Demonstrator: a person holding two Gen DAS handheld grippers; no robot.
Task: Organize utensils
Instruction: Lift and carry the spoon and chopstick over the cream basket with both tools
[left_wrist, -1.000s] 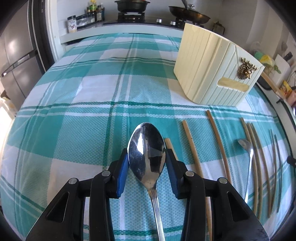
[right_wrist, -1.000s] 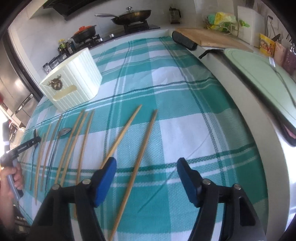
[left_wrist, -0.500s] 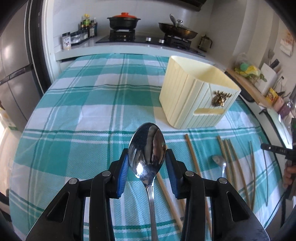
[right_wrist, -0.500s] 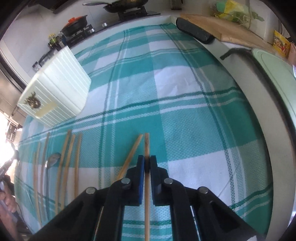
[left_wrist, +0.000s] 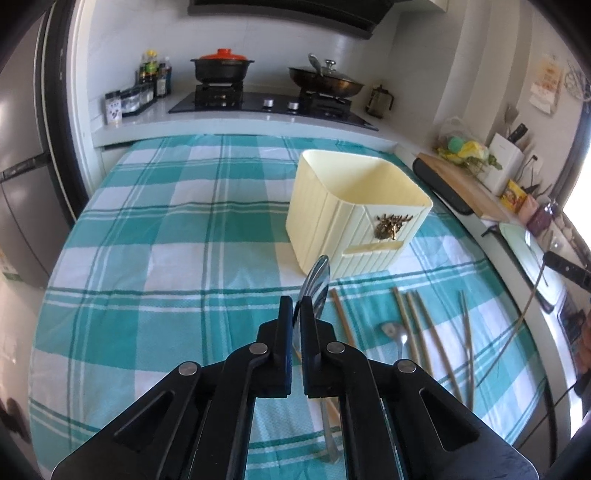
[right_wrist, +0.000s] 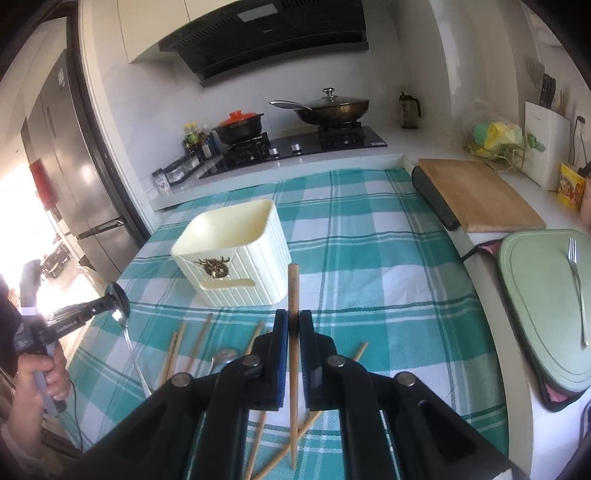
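My left gripper (left_wrist: 296, 314) is closing tight on a steel spoon (left_wrist: 314, 282), which stands edge-on between the pads, its handle hanging below. The cream utensil holder (left_wrist: 354, 206) stands just beyond it, its mouth open upward. In the right wrist view my right gripper (right_wrist: 294, 325) is shut on a wooden chopstick (right_wrist: 293, 288), lifted above the cloth and pointing toward the holder (right_wrist: 236, 254). Several chopsticks (right_wrist: 199, 341) and a second spoon (right_wrist: 223, 356) lie on the checked cloth below. The left gripper (right_wrist: 110, 301) shows at the left, held by a hand.
A teal checked cloth (left_wrist: 166, 258) covers the counter. The stove with a pot (left_wrist: 221, 68) and a pan (left_wrist: 325, 83) is at the back. On the right are a wooden cutting board (right_wrist: 476, 195) and a green board (right_wrist: 535, 295) with a fork (right_wrist: 576, 280).
The right gripper went from open to shut on a chopstick and lifted it. The left gripper's jaws narrowed and the spoon turned from flat to edge-on. Both hands rose toward the holder.
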